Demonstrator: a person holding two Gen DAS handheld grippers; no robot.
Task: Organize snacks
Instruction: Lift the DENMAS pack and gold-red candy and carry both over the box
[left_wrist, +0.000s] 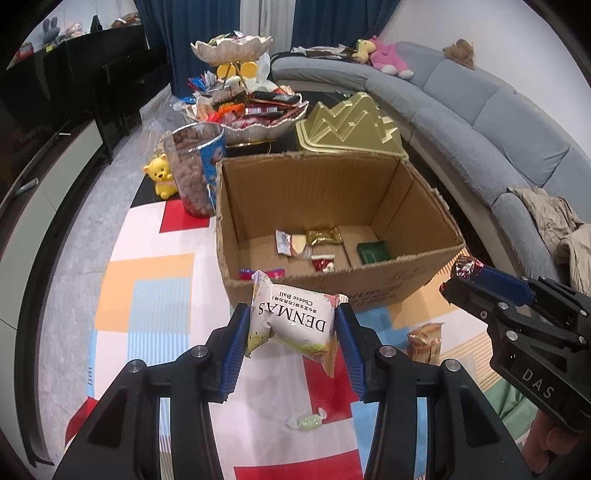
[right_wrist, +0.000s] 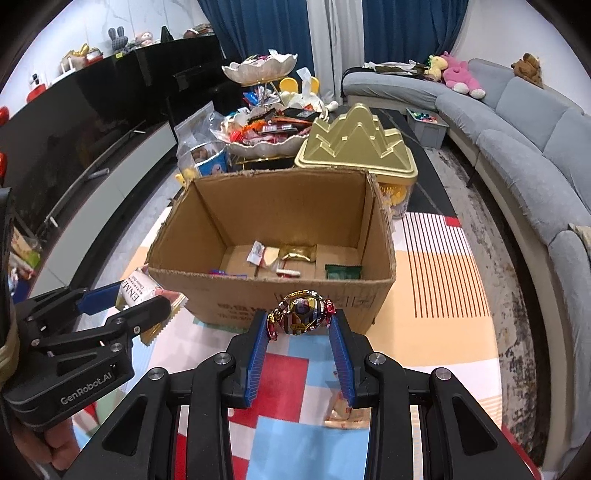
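Observation:
My left gripper (left_wrist: 293, 314) is shut on a white "Cheese Ball" snack packet (left_wrist: 291, 317), held in the air just in front of the near wall of an open cardboard box (left_wrist: 402, 284). My right gripper (right_wrist: 301, 321) is shut on a foil-wrapped round candy (right_wrist: 302, 312), also raised before the box (right_wrist: 332, 295). Each gripper shows in the other's view: the right one (left_wrist: 461, 273) at the right edge, the left one (right_wrist: 147, 295) at the left. Several small wrapped snacks lie on the box floor, among them a green packet (left_wrist: 373, 252) and a gold one (left_wrist: 325, 234).
On the colourful mat lie a pale wrapped candy (left_wrist: 308, 421) and a gold packet (left_wrist: 424, 341). Behind the box stand a tub of brown snacks (left_wrist: 192, 173), a yellow bear (left_wrist: 160, 175), a gold mountain-lidded tin (right_wrist: 354, 144) and a tiered dish of sweets (right_wrist: 266, 136). A grey sofa (right_wrist: 535, 147) curves along the right.

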